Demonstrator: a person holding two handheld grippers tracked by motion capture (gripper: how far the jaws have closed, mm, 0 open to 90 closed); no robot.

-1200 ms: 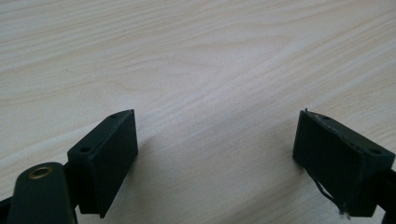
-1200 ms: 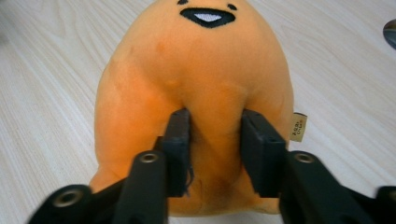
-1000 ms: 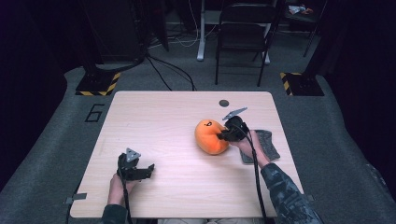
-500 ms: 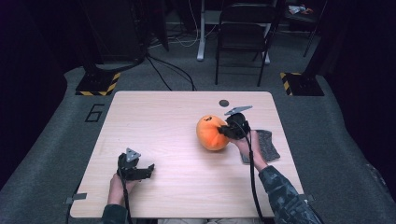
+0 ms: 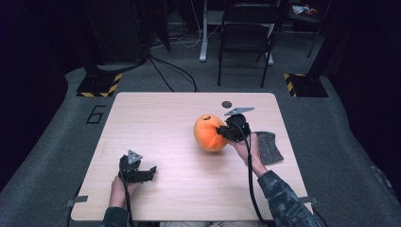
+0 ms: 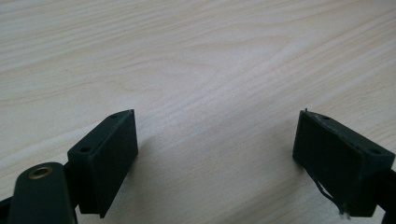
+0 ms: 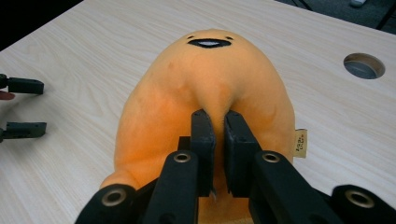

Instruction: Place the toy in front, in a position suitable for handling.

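Observation:
An orange plush toy with a small black mouth sits right of the table's middle. My right gripper is shut on a pinch of its fabric at its near right side. In the right gripper view the two jaws stand almost together, with a fold of the orange plush squeezed between the gripper tips. My left gripper rests low at the table's front left, held by a hand. It stands open over bare wood, its gripper mouth holding nothing.
A grey cloth lies on the table behind the right hand, near the right edge. A round cable hole sits at the table's far side. A folding chair stands on the floor beyond the wooden table.
The right gripper has risen and shifted a little toward the far side, and the orange plush has come along with it. The left gripper has stayed in place.

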